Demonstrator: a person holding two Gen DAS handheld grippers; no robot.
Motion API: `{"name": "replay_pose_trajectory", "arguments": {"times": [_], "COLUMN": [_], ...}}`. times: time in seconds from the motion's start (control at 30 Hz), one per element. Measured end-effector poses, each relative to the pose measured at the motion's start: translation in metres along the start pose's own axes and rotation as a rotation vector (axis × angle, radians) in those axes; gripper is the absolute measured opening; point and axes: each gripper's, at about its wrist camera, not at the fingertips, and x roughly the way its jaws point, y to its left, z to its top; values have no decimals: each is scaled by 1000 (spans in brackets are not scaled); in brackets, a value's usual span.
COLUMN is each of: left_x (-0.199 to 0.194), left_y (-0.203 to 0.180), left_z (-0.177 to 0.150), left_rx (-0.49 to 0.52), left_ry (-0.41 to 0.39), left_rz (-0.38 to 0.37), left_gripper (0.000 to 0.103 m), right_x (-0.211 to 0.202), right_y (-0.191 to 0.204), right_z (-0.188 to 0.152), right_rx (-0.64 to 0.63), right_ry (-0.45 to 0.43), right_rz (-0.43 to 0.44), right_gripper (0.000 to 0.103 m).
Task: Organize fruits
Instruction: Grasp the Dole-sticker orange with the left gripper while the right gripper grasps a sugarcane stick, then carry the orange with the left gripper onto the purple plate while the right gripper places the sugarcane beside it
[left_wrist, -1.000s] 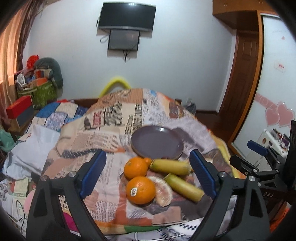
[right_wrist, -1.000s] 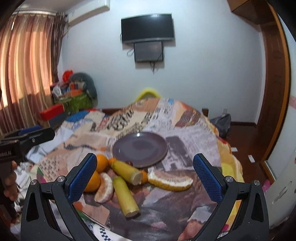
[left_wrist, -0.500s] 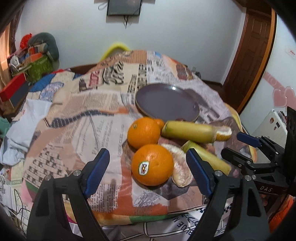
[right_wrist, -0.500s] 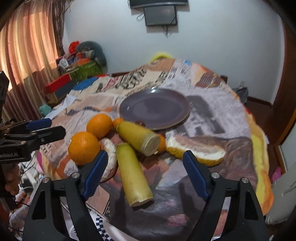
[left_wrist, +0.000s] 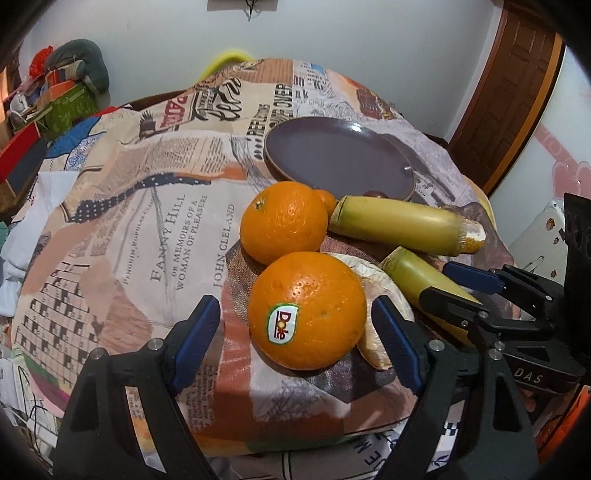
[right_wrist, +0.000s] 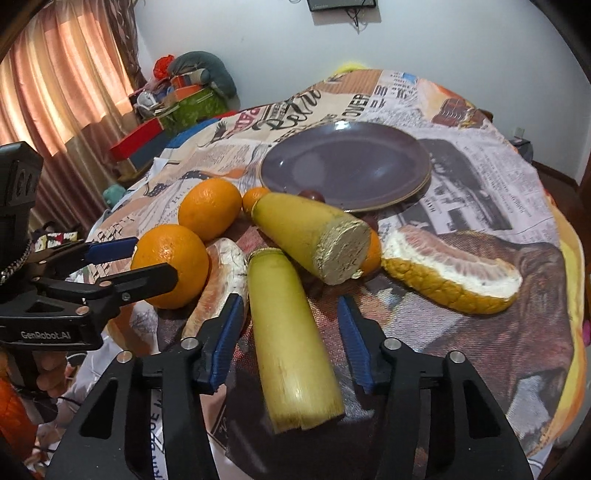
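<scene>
While a second ago both of my grippers hung back with the whole spread in view, they have since come in low over the fruit. My left gripper (left_wrist: 295, 321) now stands wide with the stickered orange (left_wrist: 306, 310) between its blue pads, not yet touching. My right gripper (right_wrist: 290, 332) is likewise wide, straddling the near sugarcane piece (right_wrist: 291, 339) that lies on the patterned cloth (left_wrist: 147, 221). The purple plate (right_wrist: 345, 166) behind the pile sits bare, with the second orange (left_wrist: 282, 221), the other sugarcane piece (right_wrist: 314, 236) and the pomelo wedge (right_wrist: 454, 269) just before it. I judge both grasps ready to close; nothing has reached the plate.
</scene>
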Motion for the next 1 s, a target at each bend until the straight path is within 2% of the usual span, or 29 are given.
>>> {"name": "replay_pose_trajectory", "arguments": {"times": [0.23, 0.33, 0.37, 0.67, 1.0], "left_x": [15, 20, 21, 11, -5], "left_y": [1, 2, 1, -5, -3], "left_z": [2, 1, 1, -4, -17], "left_rx": [-9, -18, -20, 12, -5], "left_ry": [22, 37, 42, 40, 43], "left_rz": [-12, -42, -58, -24, -11], "left_gripper": [85, 75, 69, 68, 68], "right_x": [10, 11, 11, 4, -17], "right_y": [-2, -3, -3, 1, 1], "right_z": [0, 0, 1, -5, -21], "right_rx": [-1, -8, -7, -19, -13], "right_ry": [24, 26, 28, 32, 24], "right_rz": [28, 45, 58, 46, 27], "right_gripper": [44, 38, 37, 35, 34]}}
